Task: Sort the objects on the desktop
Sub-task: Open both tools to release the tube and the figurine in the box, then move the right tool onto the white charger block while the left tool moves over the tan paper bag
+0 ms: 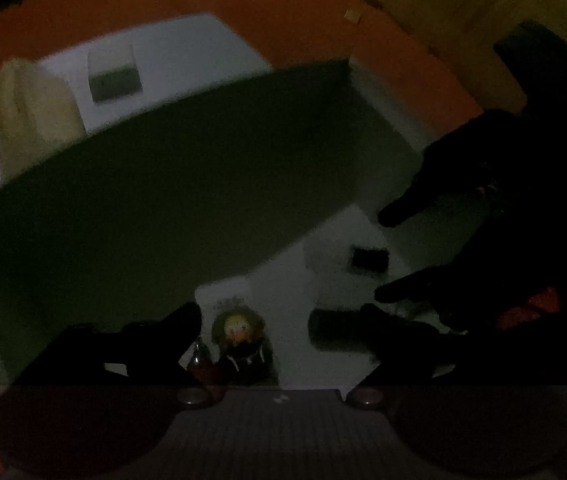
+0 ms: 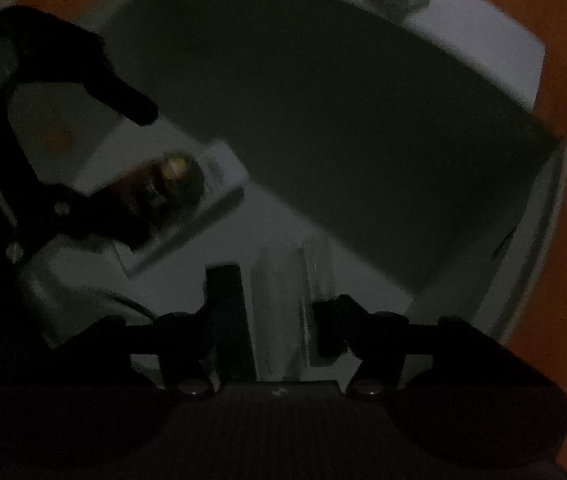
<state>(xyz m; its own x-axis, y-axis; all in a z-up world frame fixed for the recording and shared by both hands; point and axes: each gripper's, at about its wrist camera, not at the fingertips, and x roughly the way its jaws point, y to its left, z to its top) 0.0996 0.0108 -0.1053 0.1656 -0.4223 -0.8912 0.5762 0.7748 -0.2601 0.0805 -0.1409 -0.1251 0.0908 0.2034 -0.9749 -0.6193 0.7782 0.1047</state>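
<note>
Both grippers hang with jaws apart over a dim white desk.

Left wrist view: left gripper (image 1: 255, 320) gapes above a small yellow-faced figurine (image 1: 239, 334) on a white tray (image 1: 223, 292), untouched.
Right wrist view: right gripper (image 2: 271, 304) straddles a pale upright box (image 2: 283, 300), pads clear; green mat (image 2: 323, 120) beyond.

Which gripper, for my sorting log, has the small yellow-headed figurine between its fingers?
The left gripper: the figurine sits between its fingers; the right gripper straddles a pale block.

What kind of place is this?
Probably a home or office desk, dimly lit: a white tabletop with a dark green mat, a small figurine and a little box.
</note>
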